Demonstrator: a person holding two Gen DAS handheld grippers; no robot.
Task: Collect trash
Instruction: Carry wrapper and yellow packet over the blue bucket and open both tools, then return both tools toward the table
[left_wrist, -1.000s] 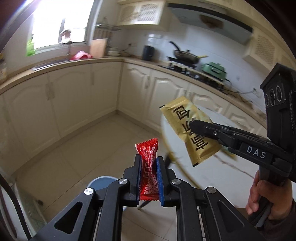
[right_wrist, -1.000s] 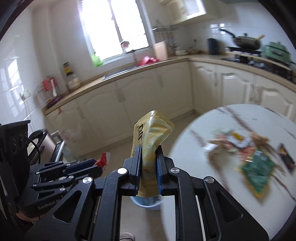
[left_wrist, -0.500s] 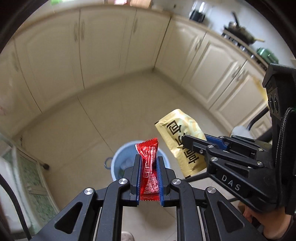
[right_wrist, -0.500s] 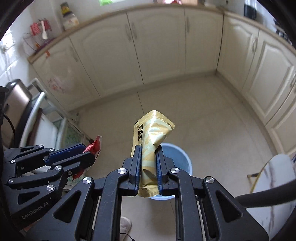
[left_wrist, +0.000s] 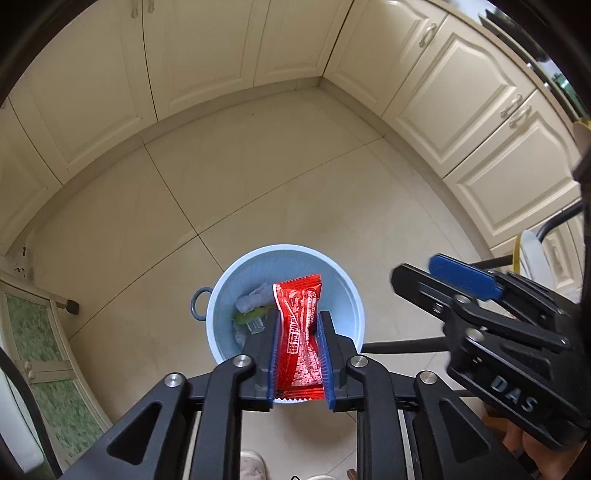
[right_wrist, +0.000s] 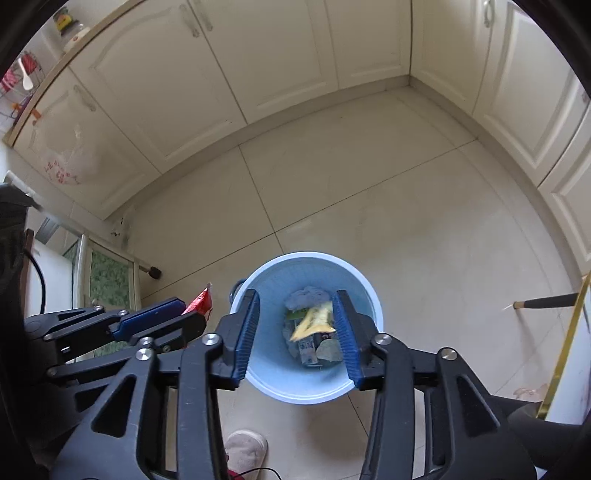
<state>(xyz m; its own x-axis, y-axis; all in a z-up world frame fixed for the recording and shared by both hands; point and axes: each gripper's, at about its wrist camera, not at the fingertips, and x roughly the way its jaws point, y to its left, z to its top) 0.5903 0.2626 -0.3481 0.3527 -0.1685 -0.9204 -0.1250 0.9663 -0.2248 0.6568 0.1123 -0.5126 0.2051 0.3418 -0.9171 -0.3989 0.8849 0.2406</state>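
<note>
- We are holding the left gripper (left_wrist: 298, 317) over the blue bin (left_wrist: 347, 295), its fingers pinching the red wrapper (left_wrist: 300, 332).
- Our right gripper (right_wrist: 297, 332) is hanging fingers wide above the yellow packet (right_wrist: 314, 320) lying among the bin's trash.

cream cabinets (left_wrist: 476, 99) | tiled floor (right_wrist: 369, 206) | beige slipper (right_wrist: 245, 452)
</note>
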